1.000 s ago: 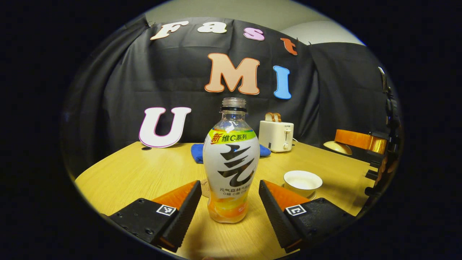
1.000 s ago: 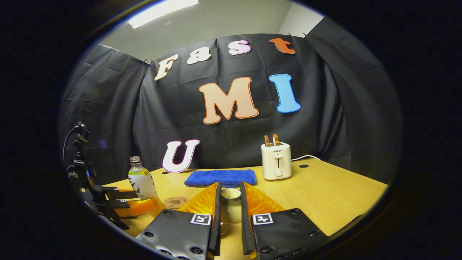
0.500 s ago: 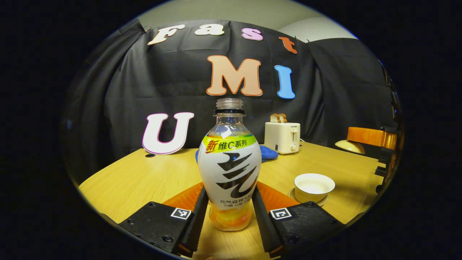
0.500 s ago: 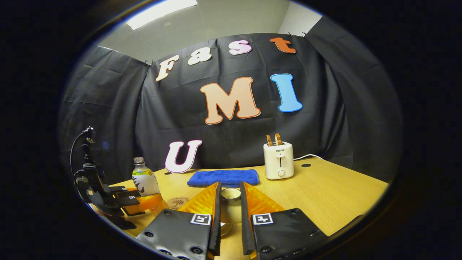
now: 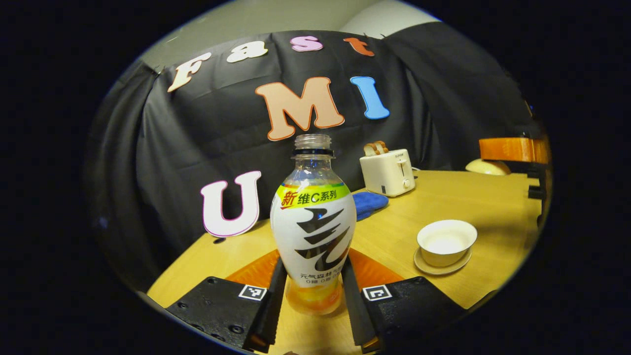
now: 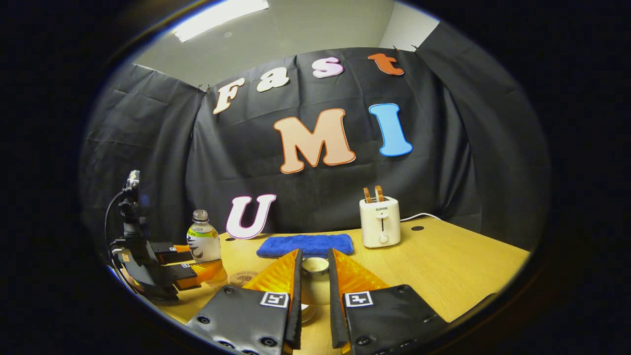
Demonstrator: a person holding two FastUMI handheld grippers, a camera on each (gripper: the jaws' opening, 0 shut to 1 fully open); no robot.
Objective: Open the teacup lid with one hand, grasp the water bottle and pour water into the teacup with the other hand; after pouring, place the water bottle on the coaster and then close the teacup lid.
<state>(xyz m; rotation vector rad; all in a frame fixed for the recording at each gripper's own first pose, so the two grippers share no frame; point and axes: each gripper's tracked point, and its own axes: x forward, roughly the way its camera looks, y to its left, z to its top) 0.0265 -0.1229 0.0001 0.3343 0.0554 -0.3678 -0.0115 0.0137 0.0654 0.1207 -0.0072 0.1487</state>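
Observation:
An uncapped bottle (image 5: 313, 222) with a white label and orange liquid at its bottom stands between the fingers of my left gripper (image 5: 312, 265), which is shut on its lower body. The white teacup (image 5: 446, 240) sits uncovered on its saucer to the right. The cream lid (image 5: 487, 166) hangs at the far right, above the table, under an orange finger (image 5: 512, 149) of my right gripper. In the right gripper view, my right gripper (image 6: 314, 254) is shut on the lid's knob (image 6: 315, 265). The bottle (image 6: 203, 241) and left gripper (image 6: 170, 266) are at the left, near the round coaster (image 6: 240, 277).
A white toaster (image 6: 378, 222) with two slices in it and a folded blue cloth (image 6: 305, 244) stand at the back of the wooden table (image 6: 453, 266). The toaster's cable runs to the right. Black cloth walls close the booth behind.
The left fingers, open around the bottle a second ago, have closed on it. The left gripper has since tilted and shifted with the bottle toward the cup. The right gripper holds the lid still.

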